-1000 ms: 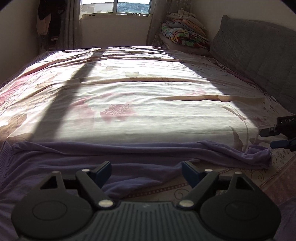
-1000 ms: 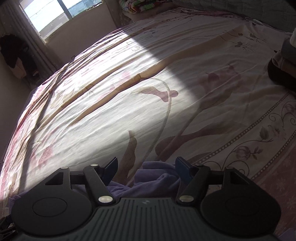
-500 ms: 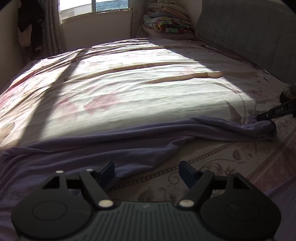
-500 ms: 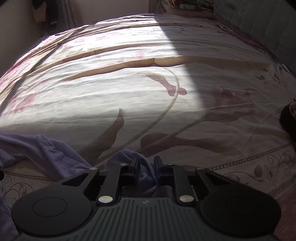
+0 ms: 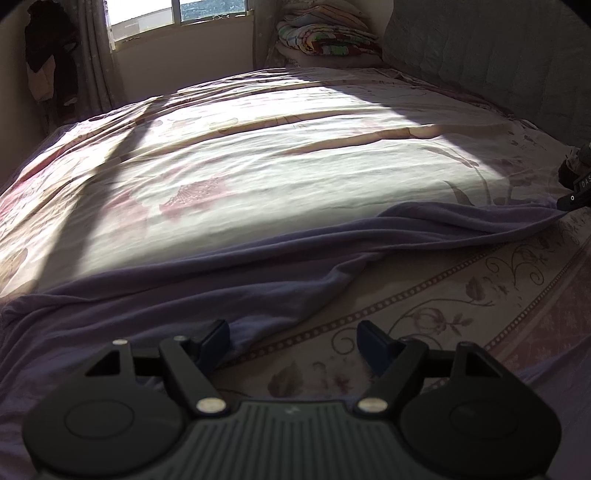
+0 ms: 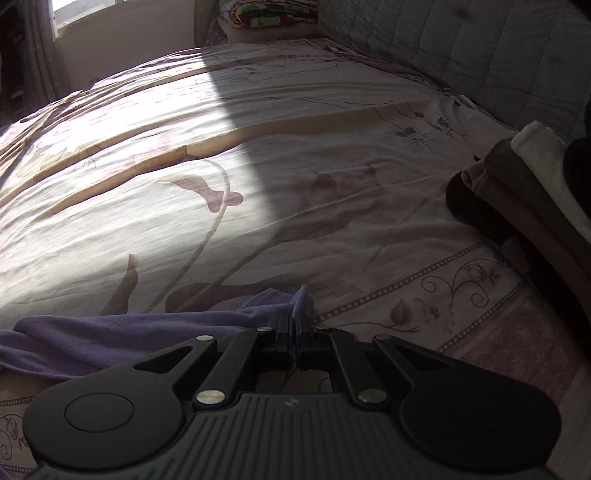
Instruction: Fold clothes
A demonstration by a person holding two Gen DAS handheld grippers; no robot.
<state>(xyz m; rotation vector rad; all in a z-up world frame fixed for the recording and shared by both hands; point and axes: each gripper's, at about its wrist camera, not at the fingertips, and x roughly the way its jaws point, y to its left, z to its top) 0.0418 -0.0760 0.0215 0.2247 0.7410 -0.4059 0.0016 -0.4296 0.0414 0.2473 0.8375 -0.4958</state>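
A lilac garment [image 5: 229,273] lies stretched across the near part of the bed, its upper edge pulled out to the right in a long taut ridge. My left gripper [image 5: 293,341] is open just above the garment's lower edge, its left fingertip over the cloth and its right one over the bare sheet. My right gripper [image 6: 295,332] is shut on the garment's right corner [image 6: 273,301], a small peak of cloth standing up between its fingers. In the left wrist view the right gripper [image 5: 576,192] shows at the far right, at the end of that ridge.
A floral bedsheet [image 5: 280,158] covers the bed, half in sunlight. A grey padded headboard [image 6: 472,55] runs along the right. Folded clothes [image 6: 524,184] are stacked at the right edge. Colourful folded blankets [image 5: 325,37] sit at the far end under the window [image 5: 177,14].
My right gripper closed on the garment's right corner and drew it rightward, pulling the upper edge taut. My left gripper stayed open and moved a little right along the lower edge.
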